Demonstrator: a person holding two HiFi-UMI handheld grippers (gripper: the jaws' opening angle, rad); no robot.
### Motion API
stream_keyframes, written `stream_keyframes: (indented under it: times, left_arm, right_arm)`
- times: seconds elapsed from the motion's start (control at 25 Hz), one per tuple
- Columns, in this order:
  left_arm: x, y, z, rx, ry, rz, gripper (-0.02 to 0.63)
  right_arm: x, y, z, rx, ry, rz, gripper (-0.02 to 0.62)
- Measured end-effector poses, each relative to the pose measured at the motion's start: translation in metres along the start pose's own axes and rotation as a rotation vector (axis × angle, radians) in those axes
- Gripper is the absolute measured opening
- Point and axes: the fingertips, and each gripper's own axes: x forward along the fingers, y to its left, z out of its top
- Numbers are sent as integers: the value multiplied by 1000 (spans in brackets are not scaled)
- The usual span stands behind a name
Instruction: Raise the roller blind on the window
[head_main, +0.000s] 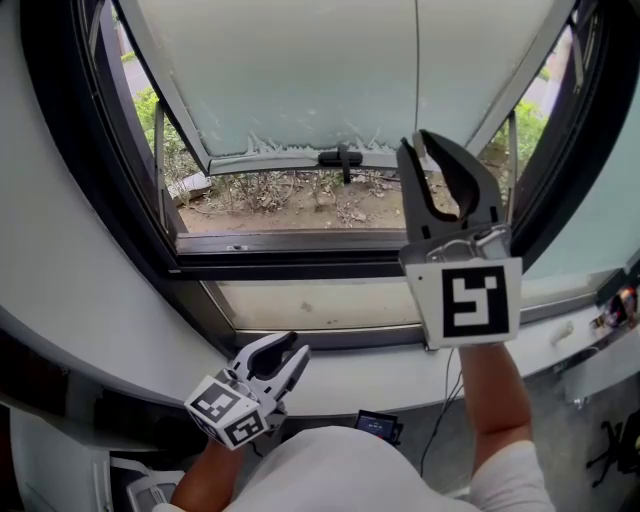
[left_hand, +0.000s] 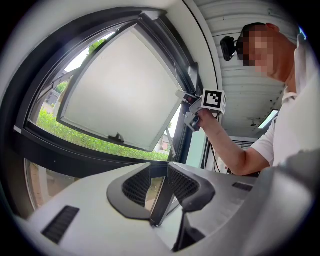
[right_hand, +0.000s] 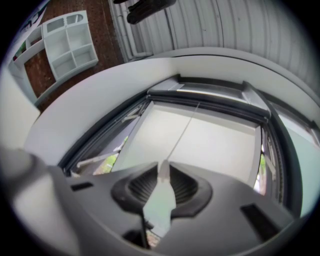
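Observation:
A thin pull cord (head_main: 417, 70) hangs down in front of the tilted-out frosted window sash (head_main: 300, 80). My right gripper (head_main: 424, 143) is raised to it, pointing up at the window. In the right gripper view the cord (right_hand: 182, 132) runs down from the window's top bar (right_hand: 210, 94) to a white end piece (right_hand: 163, 175) that sits between the narrow jaws of the right gripper (right_hand: 163, 172), which is shut on it. My left gripper (head_main: 288, 352) hangs low by the sill, open with nothing in it; in its own view the left gripper (left_hand: 159, 172) frames only the window post.
The sash's black handle (head_main: 340, 158) is at its lower edge, above bare ground and shrubs outside. A white sill (head_main: 330, 385) runs under the dark window frame (head_main: 290, 262). A cable (head_main: 447, 395) and a small dark device (head_main: 378, 425) lie below. A white shelf unit (right_hand: 65, 47) hangs on the brick wall.

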Motion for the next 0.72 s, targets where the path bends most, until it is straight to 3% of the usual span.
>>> stream_keyframes:
  times: [0.72]
  left_arm:
    - [-1, 4, -2, -21, -6, 2, 120]
  right_arm:
    - [4, 5, -18, -9, 38, 17, 81]
